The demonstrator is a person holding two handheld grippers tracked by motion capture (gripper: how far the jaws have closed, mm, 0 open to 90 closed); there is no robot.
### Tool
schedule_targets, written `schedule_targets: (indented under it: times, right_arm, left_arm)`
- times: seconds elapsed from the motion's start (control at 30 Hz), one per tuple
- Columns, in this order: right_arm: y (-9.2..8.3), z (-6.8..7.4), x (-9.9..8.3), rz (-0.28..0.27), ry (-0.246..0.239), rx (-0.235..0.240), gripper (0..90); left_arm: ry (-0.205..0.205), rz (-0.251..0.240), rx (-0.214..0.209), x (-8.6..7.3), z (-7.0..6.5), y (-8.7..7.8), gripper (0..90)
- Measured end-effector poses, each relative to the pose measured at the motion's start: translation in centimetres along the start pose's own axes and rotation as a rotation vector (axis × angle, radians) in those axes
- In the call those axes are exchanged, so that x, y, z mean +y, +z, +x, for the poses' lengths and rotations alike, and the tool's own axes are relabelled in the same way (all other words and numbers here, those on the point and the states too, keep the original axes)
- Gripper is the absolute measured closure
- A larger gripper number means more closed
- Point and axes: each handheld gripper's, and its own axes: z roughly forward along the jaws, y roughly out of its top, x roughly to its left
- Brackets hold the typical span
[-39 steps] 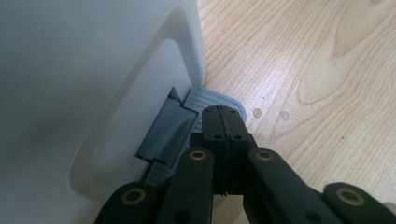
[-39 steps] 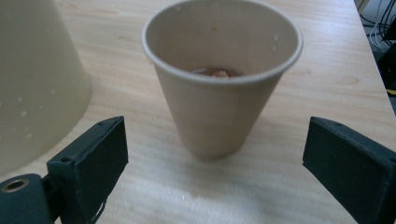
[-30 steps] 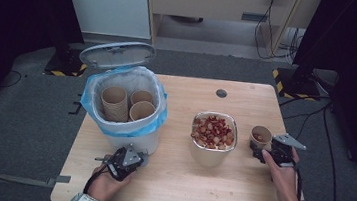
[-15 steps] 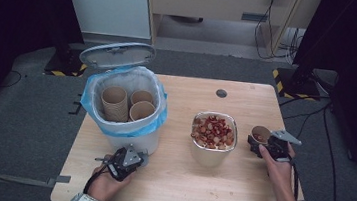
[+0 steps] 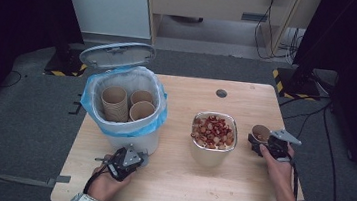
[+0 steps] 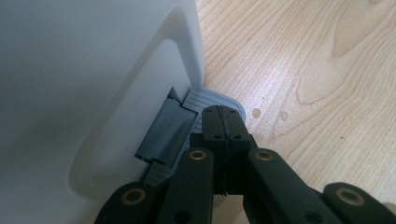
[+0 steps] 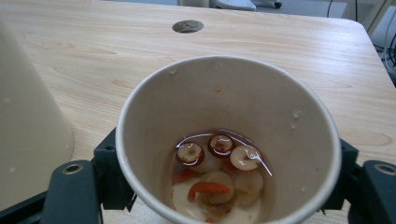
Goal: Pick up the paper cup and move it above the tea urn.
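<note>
Landmark: metal bowl of red and pale pieces, standing right of centre on the bench.
Bench surface: pale wood with visible grain; a round dark cable port lies beyond the bowl toward the far edge; a few water drops sit on the wood beside the left tongs.
Paper cup: upright on the bench just right of the bowl, holding liquid with sliced red and white pieces; droplets cling to its inner wall.
Right tongs: right of the bowl; the jaws have just been closing and now stand at either side of the paper cup, pressed to its wall.
Left tongs: left of the bowl, near the front edge of the bench; jaws fully together with nothing between them, tips resting over the grey pedal of the bin.
Bin: white, lined with a blue bag, lid raised, well left of the bowl; stacked paper cups stand inside.
Room: grey carpeted floor; dark screens at both sides; a light cabinet beyond the bench; cables trail on the floor far right of the bowl.
</note>
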Motion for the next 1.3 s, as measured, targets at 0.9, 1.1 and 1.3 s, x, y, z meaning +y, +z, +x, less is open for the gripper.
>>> schedule_targets:
  times: [0.9, 1.1, 1.3]
  right_arm:
    - [-3.5, 0.6, 7.4, -0.092, -0.23, 0.053, 30.6]
    - [-3.9, 0.4, 9.8, -0.101, -0.266, 0.055, 30.6]
    - [-4.2, 0.3, 11.5, -0.102, -0.296, 0.04, 30.5]
  left_arm:
    - [-0.007, -0.005, -0.003, 0.0, 0.1, 0.0, 89.9]
    - [-0.009, -0.004, -0.005, 0.0, 0.1, 0.0, 89.9]
    - [-0.01, -0.005, -0.008, -0.1, 0.2, 0.0, 89.9]
